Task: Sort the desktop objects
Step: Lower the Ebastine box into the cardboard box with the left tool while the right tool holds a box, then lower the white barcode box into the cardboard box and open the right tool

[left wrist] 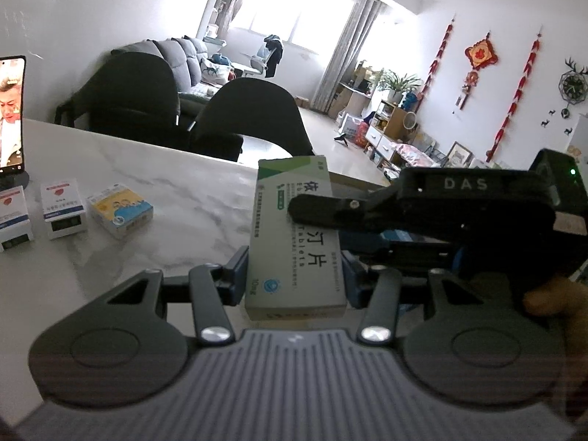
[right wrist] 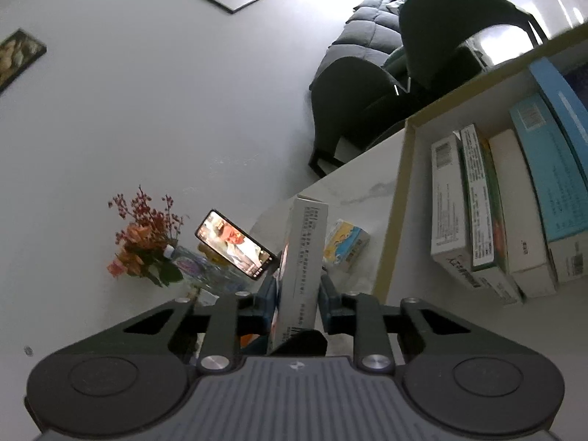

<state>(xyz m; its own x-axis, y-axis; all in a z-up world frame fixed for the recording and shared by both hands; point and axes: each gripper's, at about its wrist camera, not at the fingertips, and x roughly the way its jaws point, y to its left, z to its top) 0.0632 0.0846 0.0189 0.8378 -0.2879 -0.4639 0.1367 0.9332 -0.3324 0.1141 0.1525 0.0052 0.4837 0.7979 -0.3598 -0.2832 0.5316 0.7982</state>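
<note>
A green and white tablet box (left wrist: 294,257) lies flat between the blue pads of my left gripper (left wrist: 295,268), which is shut on its long sides. From the right, my right gripper (left wrist: 323,224) reaches in, with one black finger (left wrist: 312,209) lying across the box's top face. In the right wrist view the same tablet box (right wrist: 305,242) stands edge-on, and my right gripper (right wrist: 298,294) is shut on its flat faces. Both grippers hold this one box above the marble table (left wrist: 165,183).
Three small boxes sit on the table at the left: two white ones (left wrist: 62,207) (left wrist: 14,217) and a yellow and blue one (left wrist: 121,213). A phone (left wrist: 11,117) stands behind them. An open tray (right wrist: 398,202) holds several upright boxes (right wrist: 448,213). A flower vase (right wrist: 147,242) and dark chairs (left wrist: 250,117) stand beyond.
</note>
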